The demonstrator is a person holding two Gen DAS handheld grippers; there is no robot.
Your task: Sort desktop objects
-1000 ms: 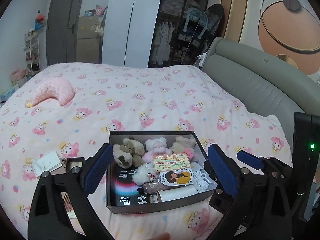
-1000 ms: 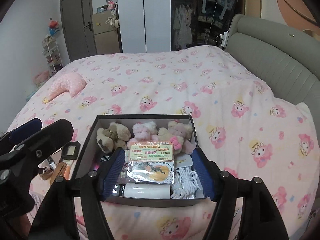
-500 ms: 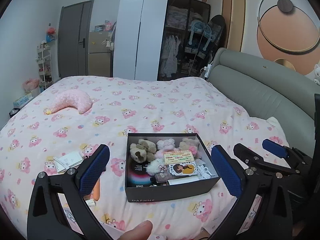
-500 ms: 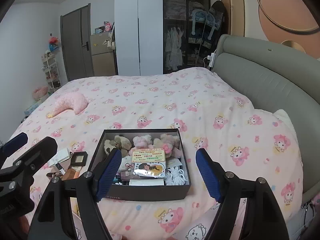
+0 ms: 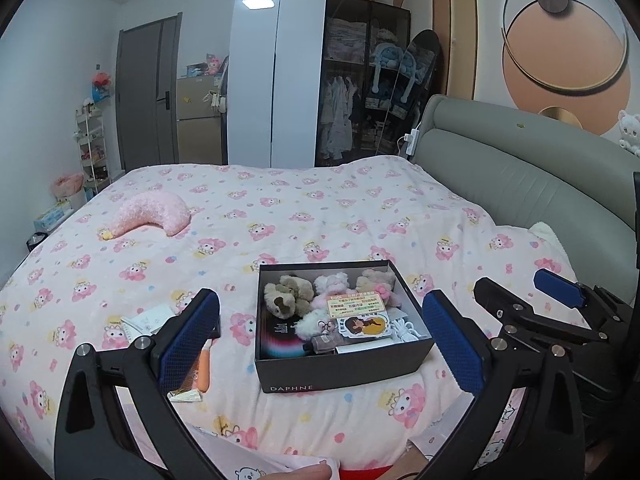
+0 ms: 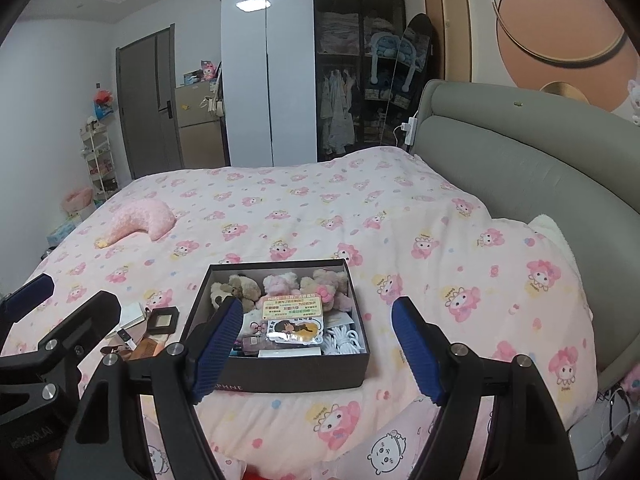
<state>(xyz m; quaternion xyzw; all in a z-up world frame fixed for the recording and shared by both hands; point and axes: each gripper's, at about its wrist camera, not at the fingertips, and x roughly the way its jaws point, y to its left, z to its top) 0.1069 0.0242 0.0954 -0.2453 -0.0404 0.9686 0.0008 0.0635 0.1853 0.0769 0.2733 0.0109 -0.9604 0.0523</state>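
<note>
**Both grippers open and empty, held back from the box**

The left gripper (image 5: 320,344) has its jaws spread wide with nothing between them; the right gripper (image 6: 316,350) is the same. Straight ahead of both, between the blue pads, sits the black box (image 5: 340,372) on the pink bedspread (image 5: 320,216), already holding 3 plush toys (image 5: 288,294), a printed card (image 5: 356,305), a sticker pack (image 6: 294,329) and a coil of white cord (image 6: 346,336).

The loose items lie ahead and to the left of the left gripper, just beside the box: an orange stick (image 5: 204,364), white paper (image 5: 148,318), and, in the right wrist view, a small dark square case (image 6: 163,320) and a wooden comb (image 6: 146,350).

The step in hand looks like choosing the next loose item. The left gripper is nearer that pile, so it should probably swing left, lower with the pads on either side of 1 item, and close only once the item is centred, so the soft bedding is not pinched.

The pile is partly hidden behind the left gripper's finger in both views; how many items remain cannot be told. The lower box contents overlap and are hard to separate.
</note>
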